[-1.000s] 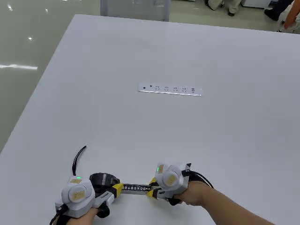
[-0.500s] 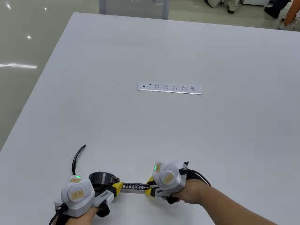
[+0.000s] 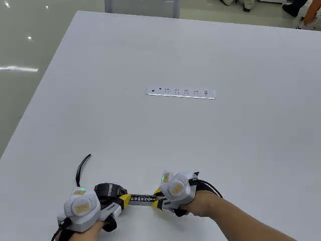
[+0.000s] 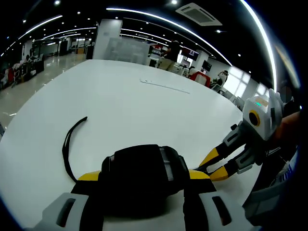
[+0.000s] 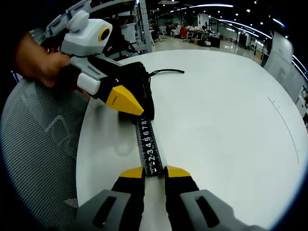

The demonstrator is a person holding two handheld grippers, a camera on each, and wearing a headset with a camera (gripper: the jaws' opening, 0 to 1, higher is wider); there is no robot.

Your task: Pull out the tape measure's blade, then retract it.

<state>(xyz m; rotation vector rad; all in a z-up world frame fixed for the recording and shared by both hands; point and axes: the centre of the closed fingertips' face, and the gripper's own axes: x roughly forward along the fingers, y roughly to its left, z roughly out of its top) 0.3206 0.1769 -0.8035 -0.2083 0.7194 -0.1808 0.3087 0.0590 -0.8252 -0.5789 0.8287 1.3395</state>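
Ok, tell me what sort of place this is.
Likely a big open lab or workshop hall: a wide white table with a power strip, glossy floor, long ceiling lights.

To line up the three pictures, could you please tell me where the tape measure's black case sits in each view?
Head view: case at bottom left.
Left gripper view: bottom centre, between the jaws.
Right gripper view: upper left, at the blade's far end.
Shared landmark: its black strap.

Black tape measure case point(image 4: 139, 175), black blade point(image 5: 148, 147) with white numerals, yellow-tipped jaws, white table point(image 3: 200, 50).
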